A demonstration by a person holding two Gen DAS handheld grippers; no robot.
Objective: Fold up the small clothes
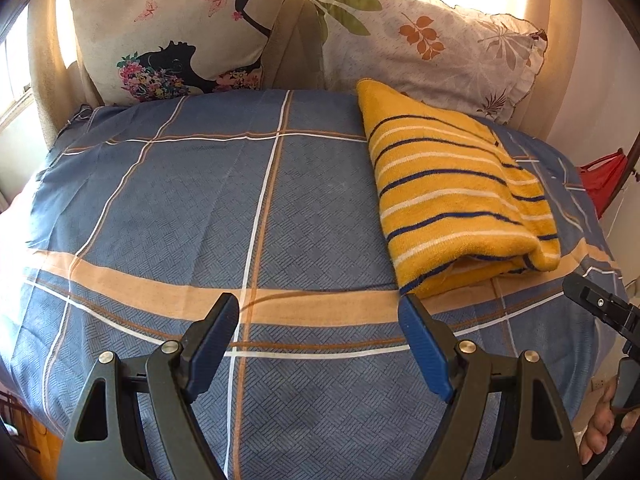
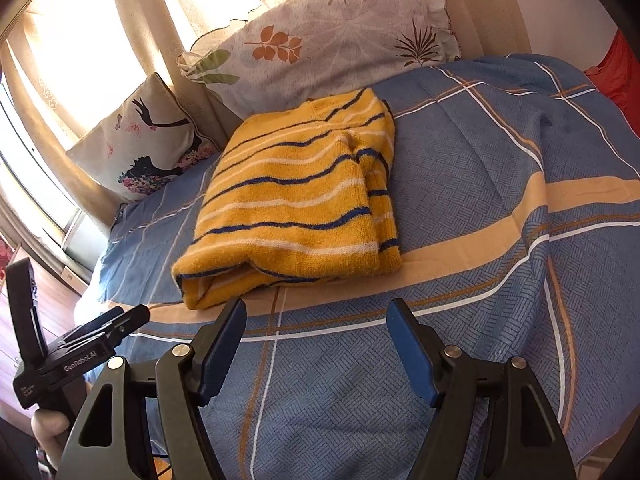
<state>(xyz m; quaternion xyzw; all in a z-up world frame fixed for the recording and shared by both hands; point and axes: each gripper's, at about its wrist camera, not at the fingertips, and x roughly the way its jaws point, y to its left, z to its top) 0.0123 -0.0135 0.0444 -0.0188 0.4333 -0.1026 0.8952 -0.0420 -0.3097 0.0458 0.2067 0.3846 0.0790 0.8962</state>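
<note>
A yellow garment with blue and white stripes (image 1: pixel 456 192) lies folded into a flat bundle on the blue checked bedsheet (image 1: pixel 200 200), at the right of the left wrist view. It also shows in the middle of the right wrist view (image 2: pixel 292 204). My left gripper (image 1: pixel 320 312) is open and empty, hovering above the sheet just left of the garment's near corner. My right gripper (image 2: pixel 316 316) is open and empty, just in front of the garment's near edge. The right gripper's body shows at the right edge of the left wrist view (image 1: pixel 604 308), and the left gripper's body at the lower left of the right wrist view (image 2: pixel 76 344).
Two pillows lean at the head of the bed: one with a woman's silhouette (image 1: pixel 180 28) and one with leaf prints (image 1: pixel 432 44). Bright curtains (image 2: pixel 100 40) hang behind. A red item (image 1: pixel 600 180) lies past the bed's right edge.
</note>
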